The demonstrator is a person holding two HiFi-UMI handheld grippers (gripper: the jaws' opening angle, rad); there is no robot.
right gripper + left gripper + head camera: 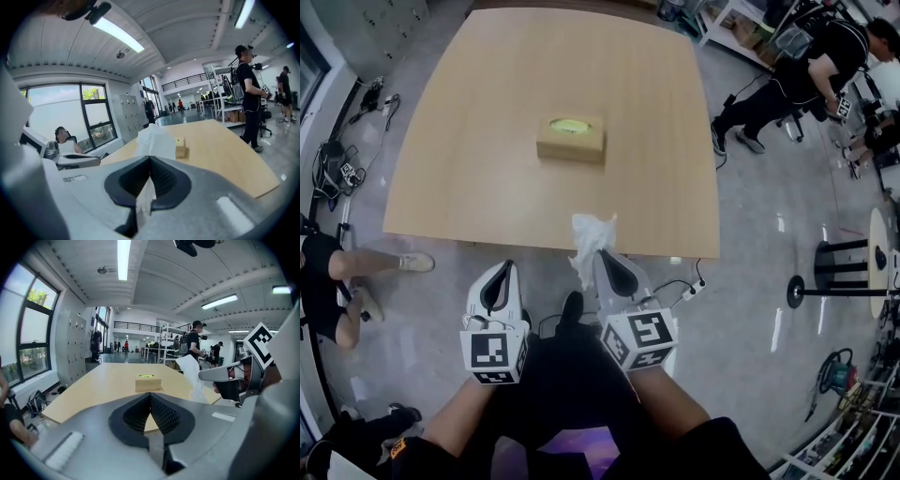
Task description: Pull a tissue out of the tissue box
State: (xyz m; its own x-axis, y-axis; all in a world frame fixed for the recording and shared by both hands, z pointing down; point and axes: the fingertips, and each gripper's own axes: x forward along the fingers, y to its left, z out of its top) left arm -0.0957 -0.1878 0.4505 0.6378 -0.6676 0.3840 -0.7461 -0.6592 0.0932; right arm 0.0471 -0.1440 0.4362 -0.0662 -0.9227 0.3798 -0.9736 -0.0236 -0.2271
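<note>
The tissue box (571,139) sat on the table (487,112) well ahead of both grippers, its top opening showing yellow-green; the tissue (591,240) was clear of it, pinched in the right gripper (600,255), its length running forward past the jaw tips toward the box; the left gripper (504,272), alongside, had its jaws pressed together on nothing.

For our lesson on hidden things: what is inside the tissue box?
The tissue box shows only its green-rimmed top slot; no tissue sticks out. Cardboard walls cover whatever is inside.
</note>
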